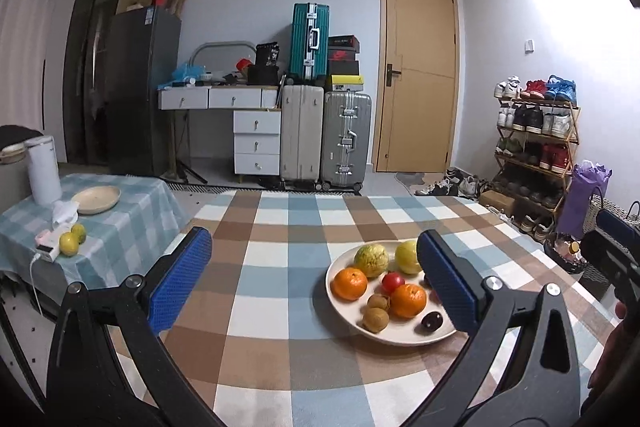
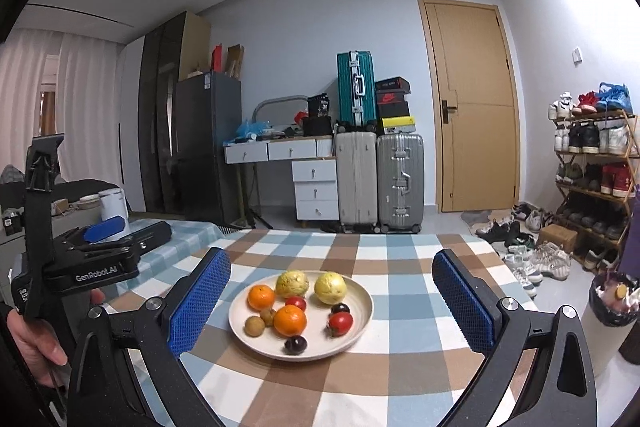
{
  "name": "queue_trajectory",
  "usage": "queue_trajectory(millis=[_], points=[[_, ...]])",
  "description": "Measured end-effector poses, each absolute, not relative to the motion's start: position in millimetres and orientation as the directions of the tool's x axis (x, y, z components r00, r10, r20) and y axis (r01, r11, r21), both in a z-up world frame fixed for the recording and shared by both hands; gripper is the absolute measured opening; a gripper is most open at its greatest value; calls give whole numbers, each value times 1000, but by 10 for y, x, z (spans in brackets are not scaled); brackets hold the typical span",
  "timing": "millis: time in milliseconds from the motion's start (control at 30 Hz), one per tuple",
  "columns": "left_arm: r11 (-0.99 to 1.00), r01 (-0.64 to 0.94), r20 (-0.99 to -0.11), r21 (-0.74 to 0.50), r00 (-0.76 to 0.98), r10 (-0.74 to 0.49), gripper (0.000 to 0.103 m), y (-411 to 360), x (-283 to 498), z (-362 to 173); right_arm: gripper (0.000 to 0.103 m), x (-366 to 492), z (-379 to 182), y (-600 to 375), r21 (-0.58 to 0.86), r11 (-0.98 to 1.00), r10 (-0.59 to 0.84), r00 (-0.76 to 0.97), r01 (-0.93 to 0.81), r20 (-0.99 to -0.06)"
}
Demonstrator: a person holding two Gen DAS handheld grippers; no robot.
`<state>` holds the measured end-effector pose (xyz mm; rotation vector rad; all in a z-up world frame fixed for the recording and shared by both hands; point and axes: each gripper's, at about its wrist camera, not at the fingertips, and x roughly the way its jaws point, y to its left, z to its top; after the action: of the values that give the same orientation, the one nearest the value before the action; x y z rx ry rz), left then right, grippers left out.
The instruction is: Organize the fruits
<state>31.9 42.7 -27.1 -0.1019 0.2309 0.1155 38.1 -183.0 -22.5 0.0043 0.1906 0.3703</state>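
Note:
A cream plate [image 2: 360, 323] [image 1: 340, 311] on the checked table holds two oranges [image 2: 290, 319], two yellow-green fruits [image 2: 330, 287], two red tomatoes [image 2: 340, 323], small brown fruits [image 2: 255, 326] and dark plums [image 2: 295, 344]. My right gripper [image 2: 332, 307] is open, held above the table's near side, with the plate between its fingers in view. My left gripper [image 1: 316, 279] is open and empty, left of the plate; its right finger hides part of the plate. Two more yellow fruits [image 1: 69, 243] lie on a side table beside an empty plate [image 1: 97, 199].
The side table [image 1: 132, 215] at the left also carries a white kettle [image 1: 43, 169] and a pink device [image 1: 47, 247]. Suitcases [image 1: 346, 139], a drawer desk, a door and a shoe rack [image 1: 536, 147] stand behind. A bin [image 2: 612, 311] stands at the table's right.

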Motion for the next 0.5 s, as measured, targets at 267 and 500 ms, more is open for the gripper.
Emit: queue_trajectory(millis=[267,500], points=[[987,-140,-261,-80,959,114,102,417,470,-595,103,474,-463,-1818,4,936,343,908,-352,-240],[988,-126,-269,-94,958,97,102,363,507,-725,103,595,-632,-1849,11,941,326,902,-337,-282]])
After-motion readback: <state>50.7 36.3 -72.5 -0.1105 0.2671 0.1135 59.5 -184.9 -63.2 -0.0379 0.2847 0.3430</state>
